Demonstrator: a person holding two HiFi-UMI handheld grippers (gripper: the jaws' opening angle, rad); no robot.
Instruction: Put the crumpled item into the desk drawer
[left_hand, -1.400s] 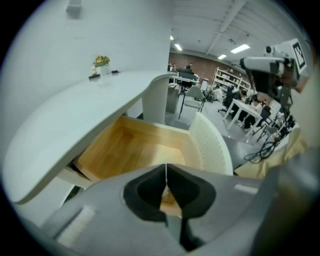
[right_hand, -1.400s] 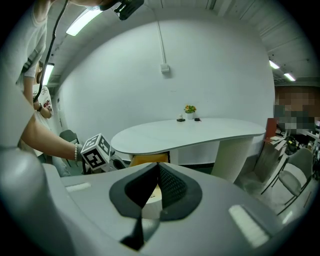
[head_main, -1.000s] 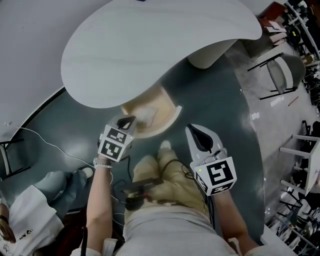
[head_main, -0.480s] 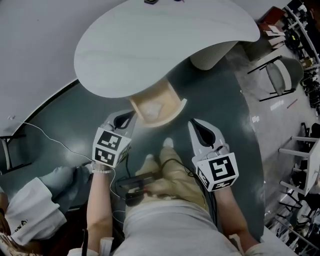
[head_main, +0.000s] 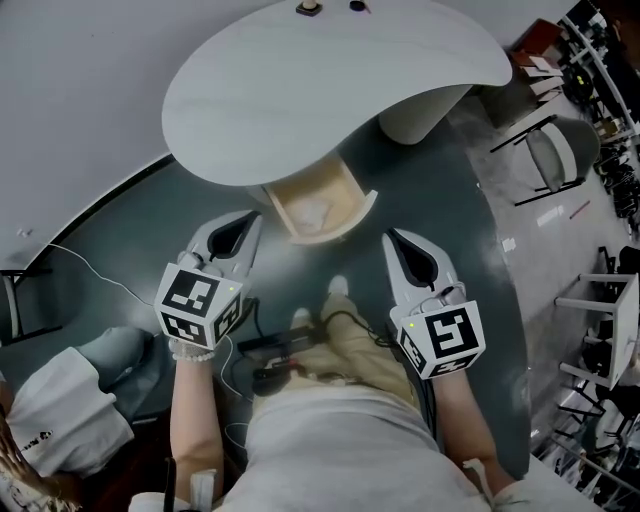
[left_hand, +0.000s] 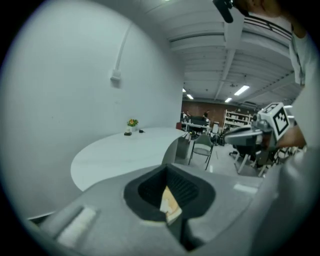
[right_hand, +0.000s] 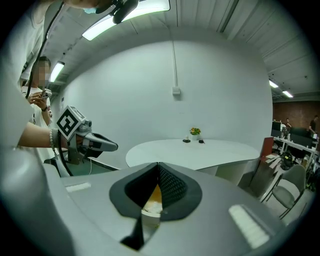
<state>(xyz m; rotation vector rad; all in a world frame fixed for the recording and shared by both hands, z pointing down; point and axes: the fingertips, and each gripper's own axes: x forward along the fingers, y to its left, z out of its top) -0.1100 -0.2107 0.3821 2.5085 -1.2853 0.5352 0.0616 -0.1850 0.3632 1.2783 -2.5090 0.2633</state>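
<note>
While the crumpled white item (head_main: 311, 212) lies in the open desk drawer (head_main: 352, 212), we hold our left gripper (head_main: 252, 220) and right gripper (head_main: 394, 240) closed and empty beside the drawer.

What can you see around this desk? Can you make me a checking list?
Surface: white desk, mostly bare.
Job's things: drawer open; crumpled item lies inside.
Clutter: small plant at the desk's far edge.
Grippers: left gripper and right gripper, jaws shut, holding nothing.
Cables: thin white cable on the floor at left.
Surroundings: chair at right; another person at lower left.
</note>
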